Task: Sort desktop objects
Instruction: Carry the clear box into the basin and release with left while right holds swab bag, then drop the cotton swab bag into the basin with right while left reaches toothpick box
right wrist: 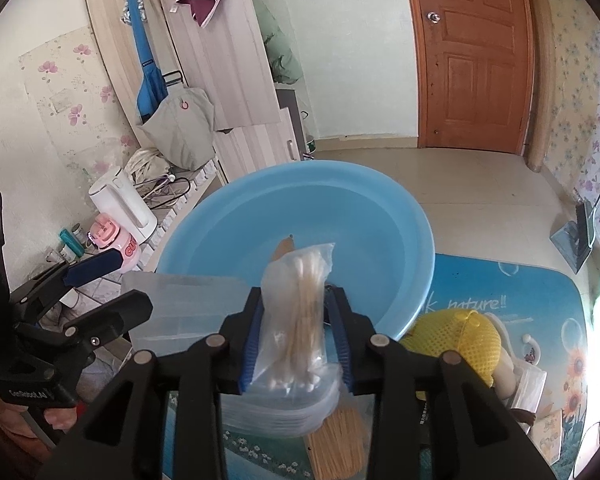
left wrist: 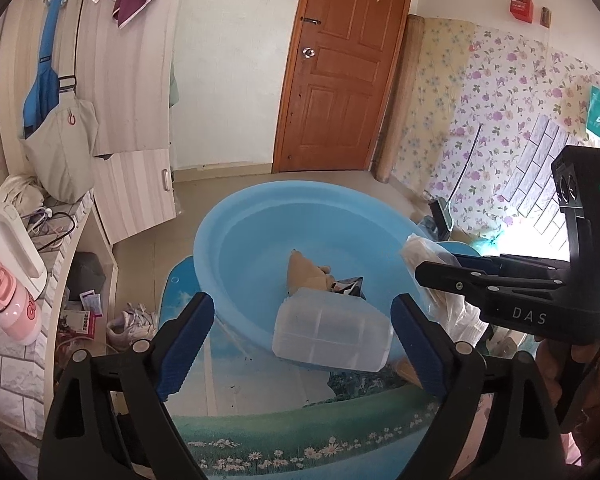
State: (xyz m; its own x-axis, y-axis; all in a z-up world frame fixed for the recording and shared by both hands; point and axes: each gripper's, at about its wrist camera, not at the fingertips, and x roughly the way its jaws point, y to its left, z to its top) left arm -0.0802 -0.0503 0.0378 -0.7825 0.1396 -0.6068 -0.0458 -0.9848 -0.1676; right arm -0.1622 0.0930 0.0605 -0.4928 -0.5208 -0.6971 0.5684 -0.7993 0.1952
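A blue plastic basin [left wrist: 240,232] [right wrist: 340,200] stands on the table mat. Inside it lie a tan plush toy [left wrist: 306,274] and a small dark packet [left wrist: 350,286]. A translucent plastic box [left wrist: 332,330] [right wrist: 180,304] leans tilted on the basin's near rim. My left gripper [left wrist: 304,328] is open, its blue pads on either side of the box without touching it. My right gripper [right wrist: 296,340] is shut on a clear bag of cotton swabs [right wrist: 300,312], held above the basin's near rim. It shows in the left view [left wrist: 452,280] at the right.
A yellow mesh bag [right wrist: 460,340] lies on the mat to the right of the basin. A wooden brush [right wrist: 336,440] and stacked clear lids [right wrist: 276,412] lie under the right gripper. A white kettle [right wrist: 120,208] and pink bottle [right wrist: 120,244] stand on a left shelf.
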